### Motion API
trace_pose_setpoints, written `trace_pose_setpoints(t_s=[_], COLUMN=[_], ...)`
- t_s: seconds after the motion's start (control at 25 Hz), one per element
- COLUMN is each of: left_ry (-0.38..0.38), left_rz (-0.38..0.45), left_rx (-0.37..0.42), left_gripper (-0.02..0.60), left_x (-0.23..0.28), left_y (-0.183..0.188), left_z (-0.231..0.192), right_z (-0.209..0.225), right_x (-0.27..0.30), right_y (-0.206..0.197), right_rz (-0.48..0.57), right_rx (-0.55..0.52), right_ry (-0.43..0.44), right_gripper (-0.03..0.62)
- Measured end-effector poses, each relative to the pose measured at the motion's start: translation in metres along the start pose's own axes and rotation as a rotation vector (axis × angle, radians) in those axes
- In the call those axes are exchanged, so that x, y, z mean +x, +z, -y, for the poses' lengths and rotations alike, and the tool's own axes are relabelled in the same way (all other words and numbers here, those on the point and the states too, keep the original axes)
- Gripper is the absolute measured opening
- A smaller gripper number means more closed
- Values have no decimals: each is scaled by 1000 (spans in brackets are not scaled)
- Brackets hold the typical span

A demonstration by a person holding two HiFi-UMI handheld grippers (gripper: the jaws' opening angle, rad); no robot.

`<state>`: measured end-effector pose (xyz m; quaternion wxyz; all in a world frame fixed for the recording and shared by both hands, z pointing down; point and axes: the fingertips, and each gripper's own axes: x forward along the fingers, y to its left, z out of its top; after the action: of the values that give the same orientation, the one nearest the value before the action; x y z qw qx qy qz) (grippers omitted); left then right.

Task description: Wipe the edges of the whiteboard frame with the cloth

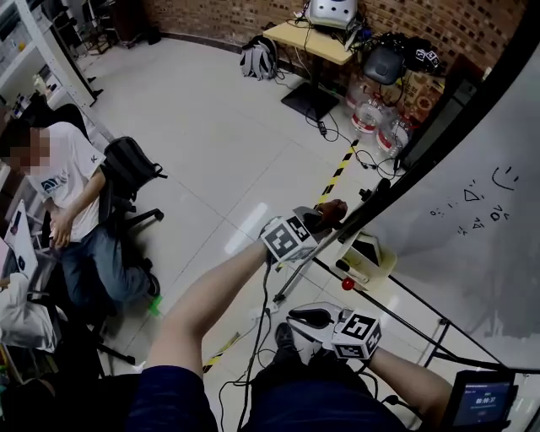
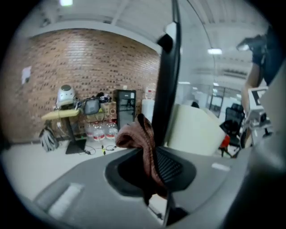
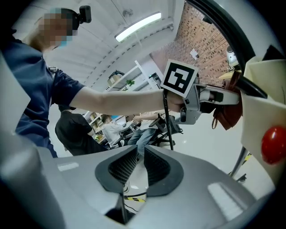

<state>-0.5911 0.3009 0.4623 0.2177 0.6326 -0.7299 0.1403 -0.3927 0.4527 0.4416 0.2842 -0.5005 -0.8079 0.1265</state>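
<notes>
The left gripper [image 1: 321, 219] clamps the reddish-brown cloth [image 2: 139, 139] against the black whiteboard frame [image 2: 169, 85] at the board's left edge, placed for wiping — the right gripper [image 3: 140, 166] hangs nearer, jaws slightly parted and empty.

A pale, glossy floor [image 1: 211, 126] spreads out below and beyond the jaws of the left gripper [image 1: 325, 219]. A yellow-and-black tape stripe [image 1: 337, 171] runs along it just ahead of those jaws. Farther ahead stands a yellow bench [image 1: 308, 40] on a dark foot, with a white domed device [image 1: 332, 12] on top. Ahead and to the left of the jaws a grey backpack [image 1: 257, 59] sits on the floor. Clear water jugs [image 1: 369, 114] and loose cables [image 1: 331, 131] lie ahead and slightly right. A black office chair [image 1: 126, 177] stands well to the left of the jaws.
</notes>
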Motion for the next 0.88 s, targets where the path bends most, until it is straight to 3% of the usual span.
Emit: trace_pose_setpoints(t_s=[0.08,0.2,0.48,0.76,0.84,0.88], left_ry=[-1,2,-19,-33,-56,-73], left_rz=[-56,-73,46,44,45,61], left_rx=[153,249,269,307,253,168], left_gripper=[74,74,74,74,74,74], left_x=[6,2,-40,-66,-76,-81], left_y=[6,18,80,114,119,123], left_z=[11,21,26,31,34,35], right_z=[-2,-12,-19,-34,-41,-42], right_x=[0,1,0,6,7,6], right_y=[5,17,45,62,76,83], right_rz=[3,8,42,33,51,66], right_rx=[-13,-45,-109,-196,-230,-239], right_ry=[-2,10,16,32,26,19], right_gripper=[54,54,54,54,52,46])
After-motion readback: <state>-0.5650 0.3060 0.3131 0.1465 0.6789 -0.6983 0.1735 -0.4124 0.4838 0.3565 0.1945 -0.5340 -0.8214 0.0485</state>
